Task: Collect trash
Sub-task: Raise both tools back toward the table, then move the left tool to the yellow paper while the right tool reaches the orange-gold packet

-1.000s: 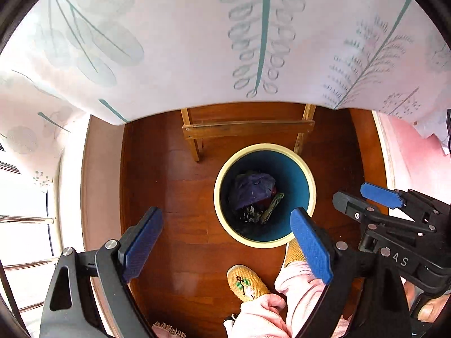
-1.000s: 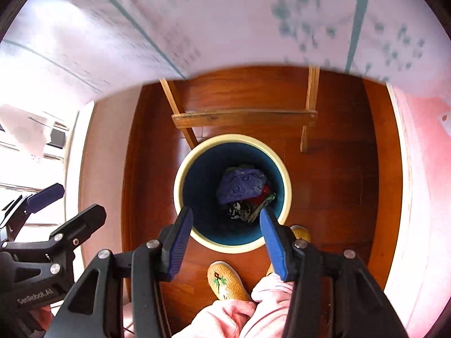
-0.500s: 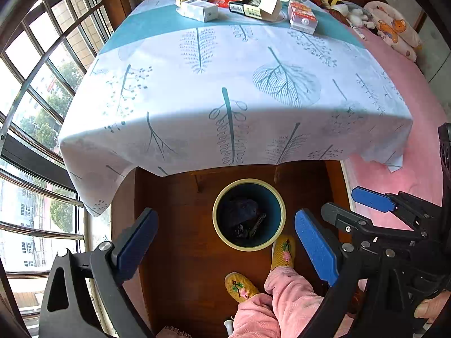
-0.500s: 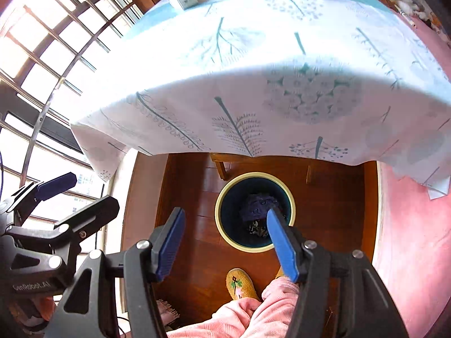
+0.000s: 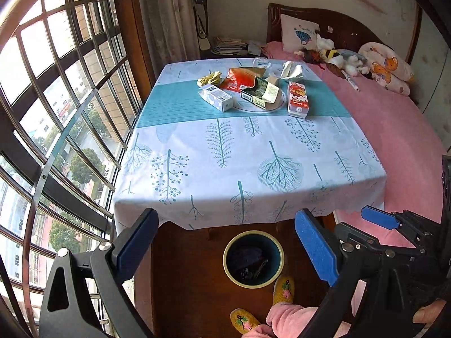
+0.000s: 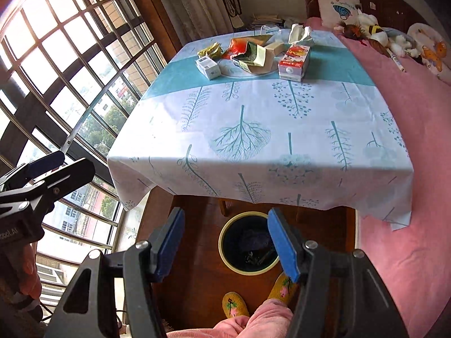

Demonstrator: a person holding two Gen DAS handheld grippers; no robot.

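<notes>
Table point(image 5: 248, 163), leaf-print cloth: cartons, wrappers at far end. Floor point(image 5: 191, 276): bin point(image 5: 253, 259).

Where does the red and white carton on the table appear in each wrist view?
Left wrist: red and white carton, upper centre, right of the round mat.
Right wrist: carton, upper centre-right, also right of the mat.
Shared landmark: the teal band of the tablecloth beneath it.

two high views over table point(image 5: 253, 155)
</notes>
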